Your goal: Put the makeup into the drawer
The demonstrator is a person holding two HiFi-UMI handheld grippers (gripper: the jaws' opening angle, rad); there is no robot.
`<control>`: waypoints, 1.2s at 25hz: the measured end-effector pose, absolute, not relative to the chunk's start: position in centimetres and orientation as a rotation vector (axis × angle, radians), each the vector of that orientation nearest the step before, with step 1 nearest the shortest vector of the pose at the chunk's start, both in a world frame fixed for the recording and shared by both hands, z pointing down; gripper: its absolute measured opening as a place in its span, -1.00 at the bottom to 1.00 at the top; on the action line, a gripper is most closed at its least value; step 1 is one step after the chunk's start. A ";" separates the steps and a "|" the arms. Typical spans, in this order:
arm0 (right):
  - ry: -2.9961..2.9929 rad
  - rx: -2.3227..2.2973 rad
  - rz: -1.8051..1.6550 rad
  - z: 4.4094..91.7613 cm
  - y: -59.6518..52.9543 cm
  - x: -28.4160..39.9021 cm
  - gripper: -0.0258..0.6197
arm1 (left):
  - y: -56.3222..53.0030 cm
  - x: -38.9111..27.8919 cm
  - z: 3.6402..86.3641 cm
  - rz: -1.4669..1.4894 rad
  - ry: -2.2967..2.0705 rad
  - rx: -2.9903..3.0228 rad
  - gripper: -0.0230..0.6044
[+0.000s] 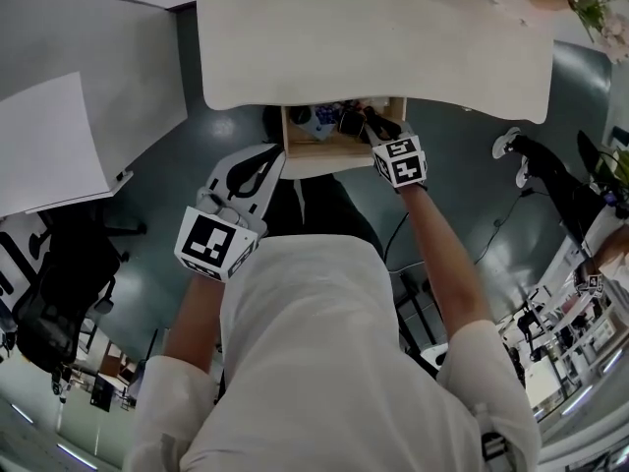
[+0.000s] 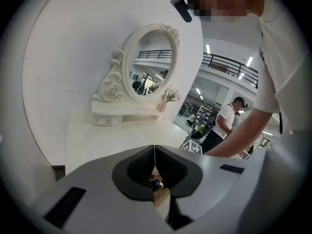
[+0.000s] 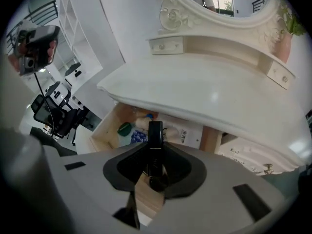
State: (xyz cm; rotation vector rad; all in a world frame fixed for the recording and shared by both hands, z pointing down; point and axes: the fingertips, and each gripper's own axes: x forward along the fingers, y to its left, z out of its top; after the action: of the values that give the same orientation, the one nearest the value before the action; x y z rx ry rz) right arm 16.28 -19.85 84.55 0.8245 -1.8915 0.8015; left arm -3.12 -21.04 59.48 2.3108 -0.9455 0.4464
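Now | counter (image 1: pixel 373 47) overhangs the open drawer (image 3: pixel 101 127), hiding its back part | right hand-held gripper (image 3: pixel 155 152) part-closed, clamping a slim black makeup tube (image 3: pixel 155 130) above the drawer, likely to drop it in | left hand-held gripper (image 2: pixel 154 150) jaws together, empty, kept clear | drawer contents blurred, not identifiable

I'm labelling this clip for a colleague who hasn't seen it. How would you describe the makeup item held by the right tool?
Find the white dressing table, then the open wooden drawer under its front edge. Above that drawer the right tool is shut on a slim black stick. It alone is held, unlike the green-capped item and blue-patterned item lying inside.
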 end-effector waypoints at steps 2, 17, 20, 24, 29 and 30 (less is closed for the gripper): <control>-1.857 0.802 0.812 86.0 -19.8 16.2 -0.58 | -21.0 -2.9 60.0 0.452 -0.931 2.306 -0.87; -1.657 0.725 0.857 93.1 -19.3 16.5 -0.58 | -22.0 -4.4 63.4 0.498 -0.919 2.242 -0.87; -1.636 0.728 0.884 93.7 -19.2 16.4 -0.57 | -22.3 -4.6 63.8 0.501 -0.919 2.237 -0.87; -1.628 0.739 0.937 93.3 -19.2 16.5 -0.36 | -22.9 -4.4 63.3 0.490 -0.915 2.243 -0.87; -1.640 0.755 0.926 92.0 -19.2 16.2 -0.25 | -23.3 -4.5 62.8 0.486 -0.899 2.263 -0.87; -1.642 0.767 0.928 91.6 -19.3 16.3 -0.25 | -23.5 -4.6 62.7 0.480 -0.896 2.273 -0.87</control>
State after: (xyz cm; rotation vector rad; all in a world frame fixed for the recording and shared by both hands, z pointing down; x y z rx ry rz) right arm 16.26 -19.30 91.60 0.7667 -1.6415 0.9283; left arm -4.55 -23.46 62.66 2.2726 -0.8960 0.4805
